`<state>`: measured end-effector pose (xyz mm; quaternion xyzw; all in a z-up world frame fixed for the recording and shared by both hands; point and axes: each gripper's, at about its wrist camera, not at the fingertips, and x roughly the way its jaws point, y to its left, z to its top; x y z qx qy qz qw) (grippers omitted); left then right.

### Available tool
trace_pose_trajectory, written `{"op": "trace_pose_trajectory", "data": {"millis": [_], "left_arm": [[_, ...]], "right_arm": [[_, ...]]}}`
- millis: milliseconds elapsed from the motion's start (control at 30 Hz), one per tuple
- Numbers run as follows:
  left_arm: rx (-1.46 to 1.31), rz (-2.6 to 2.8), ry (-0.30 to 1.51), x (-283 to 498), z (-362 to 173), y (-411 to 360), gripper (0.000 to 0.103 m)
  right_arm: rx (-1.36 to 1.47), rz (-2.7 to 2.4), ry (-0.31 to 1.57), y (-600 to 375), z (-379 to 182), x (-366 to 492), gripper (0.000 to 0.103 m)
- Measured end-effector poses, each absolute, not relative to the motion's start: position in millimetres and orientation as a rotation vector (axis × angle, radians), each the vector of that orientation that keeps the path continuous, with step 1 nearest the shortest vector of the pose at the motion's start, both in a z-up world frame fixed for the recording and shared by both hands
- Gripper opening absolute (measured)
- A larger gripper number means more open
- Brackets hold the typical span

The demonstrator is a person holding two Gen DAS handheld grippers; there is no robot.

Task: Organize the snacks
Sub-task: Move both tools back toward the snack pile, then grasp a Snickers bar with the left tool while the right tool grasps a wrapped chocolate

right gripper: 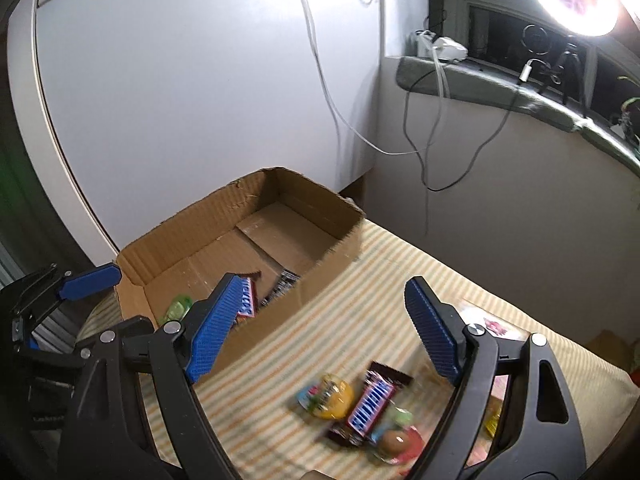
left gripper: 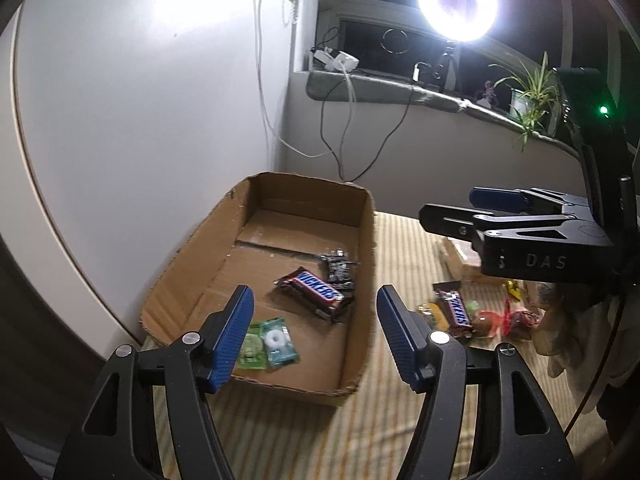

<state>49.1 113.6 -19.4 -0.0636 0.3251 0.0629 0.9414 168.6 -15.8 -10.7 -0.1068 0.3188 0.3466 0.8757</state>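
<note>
Inside cardboard box point(left gripper: 362, 216), centre frame: Snickers bar point(left gripper: 314, 293), long axis upper-left to lower-right, bare floor beyond. Left gripper point(left gripper: 316, 334) and right gripper point(right gripper: 320, 330) both spread, empty. Second Snickers point(right gripper: 370, 402) outside, lower right.

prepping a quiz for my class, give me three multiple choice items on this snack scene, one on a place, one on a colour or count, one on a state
1. Where does the green mint packet lie?
A. inside the cardboard box
B. on the windowsill
C. on the striped cloth

2. What colour are the gripper pads?
A. red
B. blue
C. white

3. How does the left gripper stand?
A. shut on a snack bar
B. shut on the box wall
C. open, holding nothing

Answers:
1 A, the packet rests on the box floor near the Snickers bar.
2 B, the ribbed pads show blue in both views.
3 C, its jaws stand apart with only air between them.
</note>
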Motion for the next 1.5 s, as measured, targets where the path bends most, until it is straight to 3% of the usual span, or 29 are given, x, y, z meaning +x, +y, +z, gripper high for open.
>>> {"op": "trace_pose_trajectory", "data": {"millis": [800, 867, 933, 1233, 1500], "left_arm": [[-0.112, -0.024, 0.723, 60, -42, 46, 0.063], [-0.114, -0.039, 0.731, 63, -45, 40, 0.063], [-0.121, -0.055, 0.740, 66, -48, 35, 0.057], [-0.116, -0.141, 0.802, 88, -63, 8, 0.036], [-0.115, -0.179, 0.852, 115, -78, -9, 0.027]], "right_arm": [[-0.216, 0.561, 0.731, -161, -37, 150, 0.085], [-0.225, 0.561, 0.750, -168, -45, 146, 0.083], [-0.226, 0.572, 0.777, -172, -52, 145, 0.073], [-0.302, 0.634, 0.846, -170, -80, 137, 0.049], [-0.307, 0.665, 0.878, -169, -93, 144, 0.046]]}}
